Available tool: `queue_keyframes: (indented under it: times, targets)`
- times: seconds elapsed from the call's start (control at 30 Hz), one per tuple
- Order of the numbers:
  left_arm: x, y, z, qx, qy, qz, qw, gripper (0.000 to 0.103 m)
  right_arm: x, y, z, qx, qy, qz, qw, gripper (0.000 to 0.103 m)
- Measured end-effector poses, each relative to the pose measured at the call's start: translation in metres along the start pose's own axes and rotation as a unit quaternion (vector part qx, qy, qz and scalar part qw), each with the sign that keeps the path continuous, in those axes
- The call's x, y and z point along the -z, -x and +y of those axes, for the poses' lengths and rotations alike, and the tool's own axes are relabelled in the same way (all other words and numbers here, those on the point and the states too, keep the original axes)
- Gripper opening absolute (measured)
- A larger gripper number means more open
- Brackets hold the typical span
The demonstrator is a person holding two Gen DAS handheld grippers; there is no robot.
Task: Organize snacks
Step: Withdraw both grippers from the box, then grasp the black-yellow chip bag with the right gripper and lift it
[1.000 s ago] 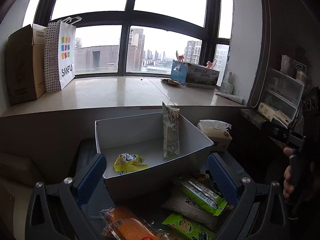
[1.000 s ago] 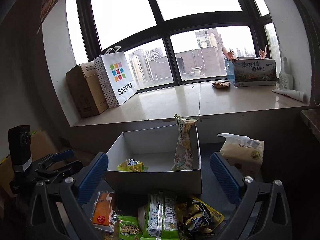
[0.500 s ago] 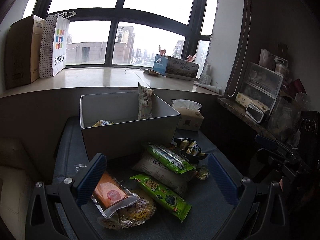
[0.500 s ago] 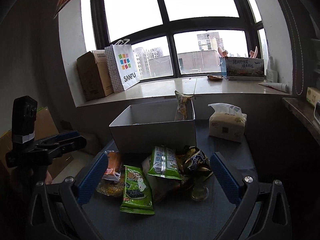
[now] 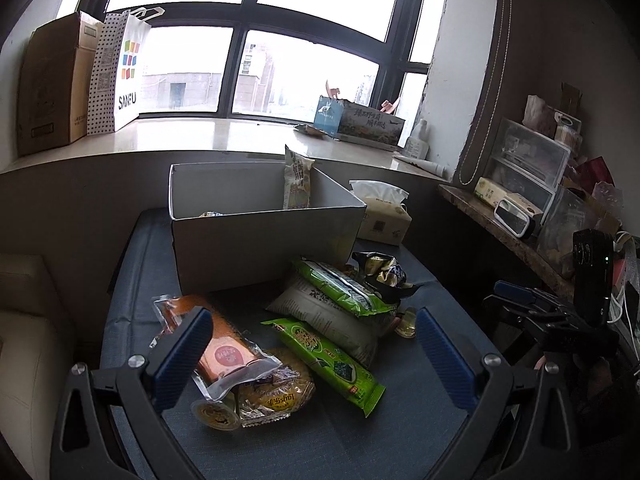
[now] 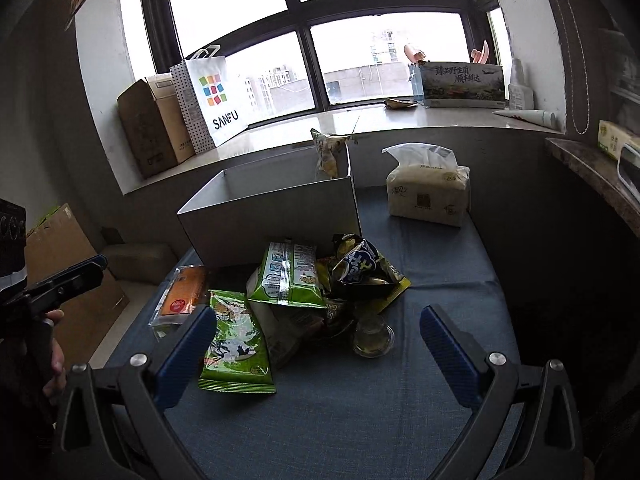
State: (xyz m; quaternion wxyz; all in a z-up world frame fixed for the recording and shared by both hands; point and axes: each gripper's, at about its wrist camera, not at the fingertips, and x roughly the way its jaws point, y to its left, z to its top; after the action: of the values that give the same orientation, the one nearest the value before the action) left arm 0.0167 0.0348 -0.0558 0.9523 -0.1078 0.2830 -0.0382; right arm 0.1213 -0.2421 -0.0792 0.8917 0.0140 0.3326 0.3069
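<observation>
A white open box (image 5: 264, 236) (image 6: 276, 212) stands on the blue table (image 5: 400, 432), with an upright snack packet (image 5: 297, 179) inside and a yellow packet barely visible behind its wall. In front lies a pile of snacks: an orange packet (image 5: 218, 338) (image 6: 182, 294), a green seaweed packet (image 5: 324, 354) (image 6: 234, 350), a green-white bag (image 5: 340, 286) (image 6: 290, 274), a dark crumpled bag (image 6: 360, 266) and a small jelly cup (image 6: 372, 336). My left gripper (image 5: 312, 354) is open and empty above the pile. My right gripper (image 6: 318, 354) is open and empty near the cup.
A tissue pack (image 5: 384, 218) (image 6: 428, 192) sits right of the box. The window sill holds a cardboard box (image 5: 52, 84), a SANFU bag (image 6: 210, 98) and a printed carton (image 6: 460, 84). A cluttered shelf (image 5: 528, 184) stands at the right.
Both grippers have pulled back from the box and tilted down; the snack pile now fills the foreground. Both stay open and empty.
</observation>
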Motion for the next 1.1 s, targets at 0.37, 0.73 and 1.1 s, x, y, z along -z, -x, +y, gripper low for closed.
queue_keyframes:
  times: [0.37, 0.73, 1.1]
  targets:
    - [0.012, 0.001, 0.002, 0.019, 0.001, 0.004, 0.9998, 0.103, -0.021, -0.077, -0.041, 0.0, -0.053, 0.059, 0.997, 0.103]
    - [0.018, -0.007, 0.014, 0.012, 0.016, 0.02, 0.9996, 0.103, -0.042, -0.187, -0.06, 0.011, -0.109, 0.175, 0.978, 0.103]
    - [0.021, -0.016, 0.013, 0.001, -0.001, 0.032, 0.9995, 0.103, -0.034, -0.155, -0.062, -0.049, -0.122, 0.141, 0.981, 0.066]
